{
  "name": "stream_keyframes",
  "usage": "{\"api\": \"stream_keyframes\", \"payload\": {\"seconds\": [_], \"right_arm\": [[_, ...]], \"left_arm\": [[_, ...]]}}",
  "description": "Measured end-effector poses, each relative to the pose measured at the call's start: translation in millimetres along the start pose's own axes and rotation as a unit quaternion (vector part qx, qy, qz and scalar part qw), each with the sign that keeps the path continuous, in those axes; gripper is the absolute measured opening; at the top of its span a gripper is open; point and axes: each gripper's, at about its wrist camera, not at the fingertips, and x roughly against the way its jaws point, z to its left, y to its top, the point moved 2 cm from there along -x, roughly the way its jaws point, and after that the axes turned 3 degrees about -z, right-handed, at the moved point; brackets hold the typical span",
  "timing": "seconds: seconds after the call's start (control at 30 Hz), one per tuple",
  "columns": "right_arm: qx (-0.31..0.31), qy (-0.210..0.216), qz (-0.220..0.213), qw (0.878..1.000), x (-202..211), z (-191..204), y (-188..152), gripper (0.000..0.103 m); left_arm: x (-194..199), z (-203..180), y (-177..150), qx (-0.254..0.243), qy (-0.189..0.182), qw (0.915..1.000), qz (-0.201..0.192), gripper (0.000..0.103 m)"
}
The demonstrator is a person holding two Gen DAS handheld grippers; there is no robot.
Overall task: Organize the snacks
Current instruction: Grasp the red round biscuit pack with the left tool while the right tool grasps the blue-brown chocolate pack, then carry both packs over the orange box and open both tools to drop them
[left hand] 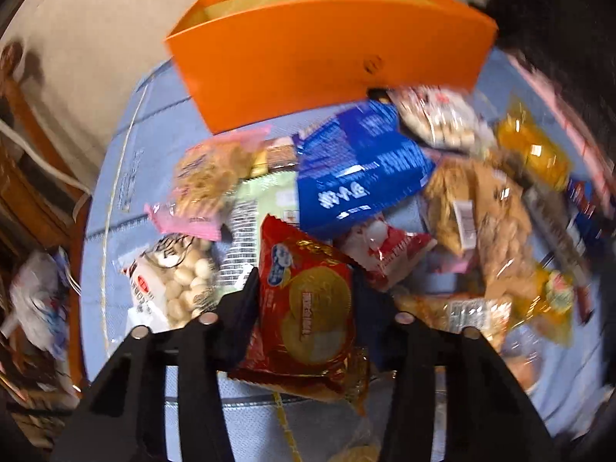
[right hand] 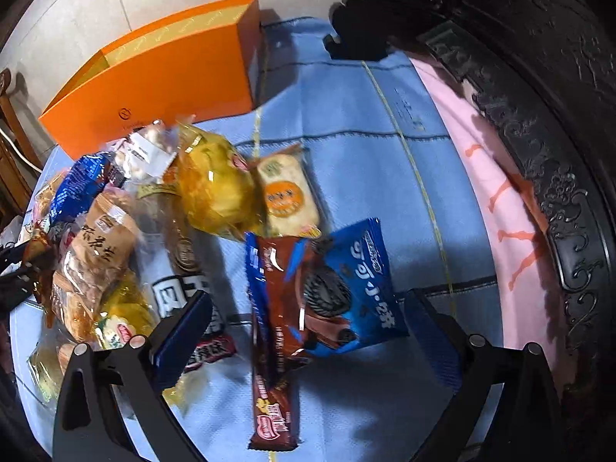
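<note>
snack inventory, left to right. my left gripper [left hand: 306, 308]: fingers clamped on a red biscuit packet [left hand: 308, 308], held above the blue cloth [left hand: 123, 177]. beneath it on the cloth, a bag of white puffed balls [left hand: 173, 281] and a pink-edged snack bag [left hand: 204, 184] toward the left edge, a blue cookie pack [left hand: 358, 169] mid-cloth. orange box [left hand: 327, 65], open-topped, at the far edge. my right gripper [right hand: 308, 331]: fingers wide, holding nothing, over a brown wafer bar [right hand: 275, 346] and a blue sandwich-cookie packet [right hand: 354, 288]; yellow bag [right hand: 219, 188] beyond.
</note>
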Motion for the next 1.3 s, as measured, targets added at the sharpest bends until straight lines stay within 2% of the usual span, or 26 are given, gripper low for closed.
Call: {"api": "stream_keyframes", "payload": {"seconds": [0.23, 0.4, 0.43, 0.47, 0.63, 0.77, 1.1, 1.3], "right_arm": [[0.012, -0.009, 0.025, 1.0, -26.6, -2.7, 4.2, 0.1], [0.017, -0.003, 0.045, 0.999, -43.0, -4.2, 7.8, 0.084], [0.016, -0.003, 0.044, 0.999, -44.8, -4.7, 9.8, 0.083], [0.018, 0.002, 0.041, 0.999, -44.4, -3.9, 12.0, 0.078], [0.034, 0.021, 0.035, 0.999, -33.9, -0.7, 18.0, 0.059], [0.021, 0.042, 0.026, 0.999, -18.1, -5.0, 16.5, 0.053], [0.033, 0.091, -0.007, 0.995, 30.7, 14.0, 10.9, 0.05], [0.056, 0.123, -0.043, 0.99, 66.8, 39.9, 21.1, 0.05]], "left_arm": [[9.1, 19.6, -0.7, 0.036, -0.011, 0.9993, 0.004, 0.042], [16.0, 24.3, -2.3, 0.052, -0.014, 0.9985, 0.003, 0.042], [17.8, 26.0, -5.5, 0.054, -0.014, 0.9985, 0.004, 0.042], [18.6, 25.8, -5.2, 0.056, -0.014, 0.9983, 0.005, 0.042], [22.3, 28.0, -8.7, 0.068, -0.02, 0.9975, 0.007, 0.042], [24.3, 28.3, -12.2, 0.072, -0.02, 0.9972, 0.005, 0.042], [47.3, 29.4, -15.3, 0.081, -0.035, 0.9961, -0.009, 0.042], [75.1, 26.0, -8.1, 0.079, -0.043, 0.9953, -0.035, 0.042]]}}
